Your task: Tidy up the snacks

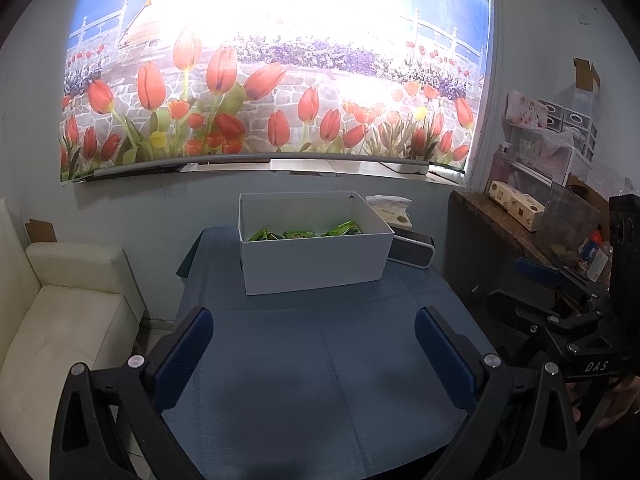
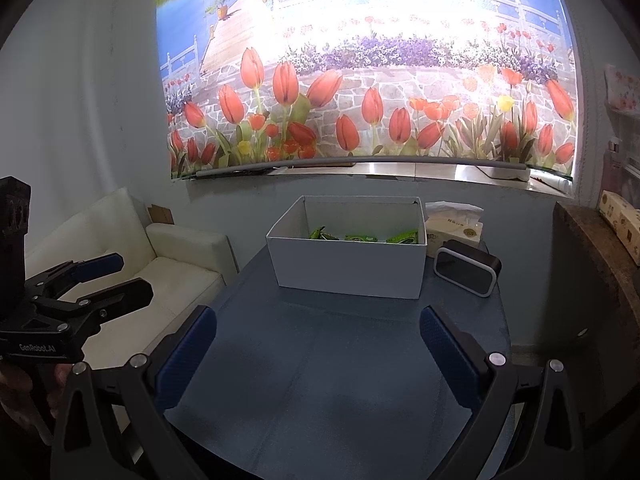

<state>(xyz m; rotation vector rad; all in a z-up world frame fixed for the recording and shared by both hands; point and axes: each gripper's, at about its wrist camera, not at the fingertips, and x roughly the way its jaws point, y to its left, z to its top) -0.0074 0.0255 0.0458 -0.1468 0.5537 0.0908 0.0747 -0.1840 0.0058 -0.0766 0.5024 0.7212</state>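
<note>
A white open box (image 1: 316, 264) (image 2: 348, 270) stands at the far middle of the blue table (image 1: 320, 380) (image 2: 320, 380). Several green snack packets (image 1: 304, 234) (image 2: 360, 237) lie inside it. My left gripper (image 1: 314, 356) hovers open over the near part of the table, with nothing between its blue pads. My right gripper (image 2: 318, 356) is likewise open and holds nothing. Each gripper shows in the other's view: the right gripper (image 1: 536, 284) at the right edge, the left gripper (image 2: 120, 276) at the left edge, both off the table's sides.
A tissue pack (image 1: 390, 208) (image 2: 454, 224) and a dark clock-like device (image 1: 412, 250) (image 2: 466, 272) sit right of the box. A cream sofa (image 1: 60, 320) (image 2: 172, 276) is at the left. A cluttered wooden shelf (image 1: 520, 220) stands at the right. A tulip poster covers the wall.
</note>
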